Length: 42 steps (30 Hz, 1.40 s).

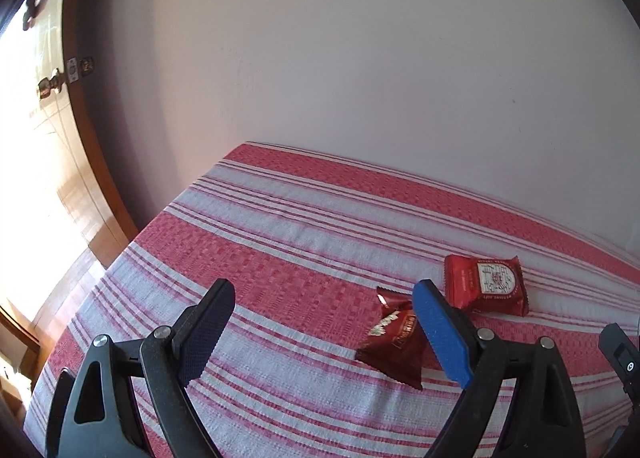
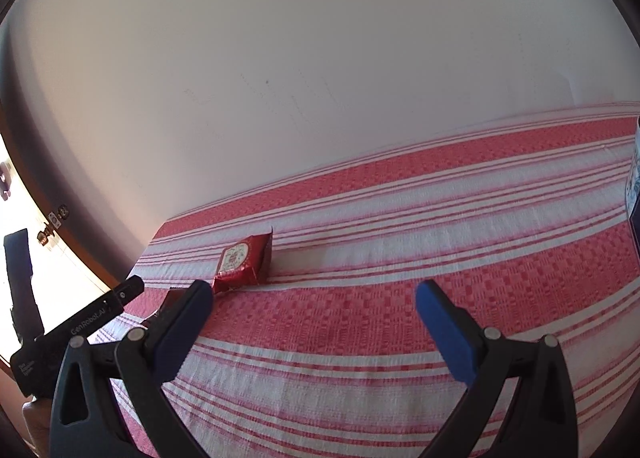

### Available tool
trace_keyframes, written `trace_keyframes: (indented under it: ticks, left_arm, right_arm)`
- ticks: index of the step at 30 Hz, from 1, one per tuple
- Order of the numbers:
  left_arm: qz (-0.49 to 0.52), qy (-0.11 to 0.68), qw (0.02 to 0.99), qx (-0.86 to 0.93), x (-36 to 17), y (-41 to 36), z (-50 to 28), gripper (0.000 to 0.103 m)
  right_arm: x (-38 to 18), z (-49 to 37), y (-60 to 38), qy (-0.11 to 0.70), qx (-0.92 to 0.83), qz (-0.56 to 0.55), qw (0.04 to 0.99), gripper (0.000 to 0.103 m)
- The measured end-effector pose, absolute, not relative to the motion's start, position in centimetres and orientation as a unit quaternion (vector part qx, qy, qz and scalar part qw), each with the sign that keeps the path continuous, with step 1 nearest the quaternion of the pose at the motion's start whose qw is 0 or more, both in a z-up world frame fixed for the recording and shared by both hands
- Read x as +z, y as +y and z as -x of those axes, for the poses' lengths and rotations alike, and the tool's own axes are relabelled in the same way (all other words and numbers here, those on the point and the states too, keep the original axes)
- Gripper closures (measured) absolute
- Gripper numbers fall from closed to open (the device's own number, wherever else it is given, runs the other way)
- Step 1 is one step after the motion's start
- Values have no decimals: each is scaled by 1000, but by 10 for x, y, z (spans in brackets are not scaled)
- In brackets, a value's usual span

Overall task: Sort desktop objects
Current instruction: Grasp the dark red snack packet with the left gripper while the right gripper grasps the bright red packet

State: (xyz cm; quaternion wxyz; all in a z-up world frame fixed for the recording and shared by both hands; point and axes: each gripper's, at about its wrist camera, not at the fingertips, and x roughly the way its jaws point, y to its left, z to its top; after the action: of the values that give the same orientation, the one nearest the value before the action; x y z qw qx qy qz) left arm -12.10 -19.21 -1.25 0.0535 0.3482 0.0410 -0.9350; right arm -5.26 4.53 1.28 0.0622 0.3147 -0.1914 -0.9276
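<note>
A red square snack packet with a white label lies on the red-and-white striped tablecloth. A dark red pouch-shaped packet lies just in front of it, beside the blue pad of my left gripper's right finger. My left gripper is open and empty above the cloth. In the right wrist view the same square packet lies beyond my left finger. My right gripper is open and empty over the cloth.
A white wall backs the table. A wooden door with a handle stands at the left. The left gripper's black body shows at the right wrist view's left edge. A blue-patterned object sits at the right edge.
</note>
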Motion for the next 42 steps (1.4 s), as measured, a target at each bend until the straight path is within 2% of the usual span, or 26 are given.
trace_keyframes:
  ticks: [4,7,10,11,12,14,19,25,28,34,42]
  left_arm:
    - [-368,-30,9,-929,-25,-157,133,11]
    - [-386,-81,17,-919,-38,-138,143,11]
    - [-416,-75,18,-906,-46,-140,153,11]
    - [-418,-59,17,-906,-46,-145,153,15]
    - [-421,-40,13,-906,-45,-152,154,37]
    - [-426,7,-10,-905,-45,-160,150,60]
    - [-424,-10,-2,-905,-41,-155,147,61]
    - [-381,66,7,-922,-17,-167,128,63]
    - [-338,62,53,-938,0,-175,118,63]
    - [-353,79,72,-929,-4,-190,123,62]
    - [-358,109,72,-925,-6,-208,127,63]
  right_arm:
    - [12,53,46,-194,-925,-320,64,0]
    - [13,51,46,-193,-926,-319,62,0]
    - [13,51,44,-191,-926,-319,65,0]
    - [14,50,45,-191,-926,-320,66,0]
    - [14,50,45,-191,-925,-322,67,0]
    - [13,52,44,-193,-923,-325,67,0]
    - [9,55,47,-203,-918,-334,69,0]
    - [3,74,36,-187,-904,-365,123,0]
    - [14,90,16,-109,-911,-364,162,0]
    - [21,117,-53,183,-907,-309,220,1]
    - [4,161,-94,286,-839,-342,310,1]
